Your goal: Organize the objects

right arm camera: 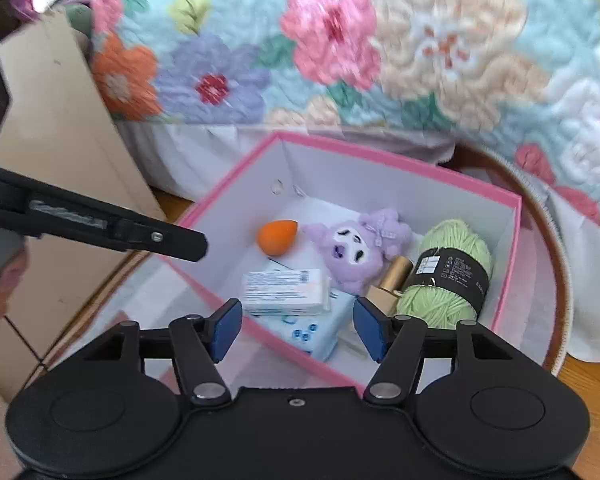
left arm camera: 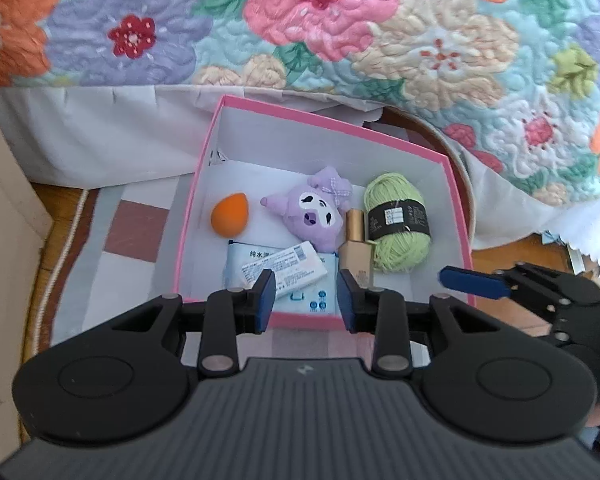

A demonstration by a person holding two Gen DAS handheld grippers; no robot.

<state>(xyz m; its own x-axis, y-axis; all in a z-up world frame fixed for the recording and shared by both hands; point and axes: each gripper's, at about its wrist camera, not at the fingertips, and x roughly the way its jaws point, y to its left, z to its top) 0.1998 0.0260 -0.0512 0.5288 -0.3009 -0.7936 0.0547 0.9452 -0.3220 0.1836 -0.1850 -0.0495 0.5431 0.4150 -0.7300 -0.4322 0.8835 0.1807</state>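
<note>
Five small things lie together in the pink-rimmed white cardboard box (left arm camera: pixel 458 216), which sits on a pale checked rug beside a bed draped in a floral quilt (left arm camera: pixel 440 52): an orange teardrop makeup sponge (left arm camera: pixel 229 213), a purple plush toy with a bow (left arm camera: pixel 314 208), a green yarn ball with a black paper band (left arm camera: pixel 398 227), a gold-capped bottle (left arm camera: pixel 356 254) and a flat white printed carton (left arm camera: pixel 290 266) lying on a blue-and-white wipes pack (right arm camera: pixel 312 330). I'd judge the sponge, plush and yarn light and squashy, easy to pinch across the middle; the bottle looks hard, smooth and breakable, best taken across its square body; the carton is stiff and wants a grip on its long edges. Both tools hang above the near rim of the box with nothing in them: the left gripper (left arm camera: pixel 306 300) has its blue pads a modest way apart, the right gripper (right arm camera: pixel 298 328) somewhat wider. Only the right wrist view shows a finger hole in the box's far wall and the tan cardboard panel (right arm camera: pixel 60 120) leaning at the left; only the left shows the rug's brown square (left arm camera: pixel 134 232).
</note>
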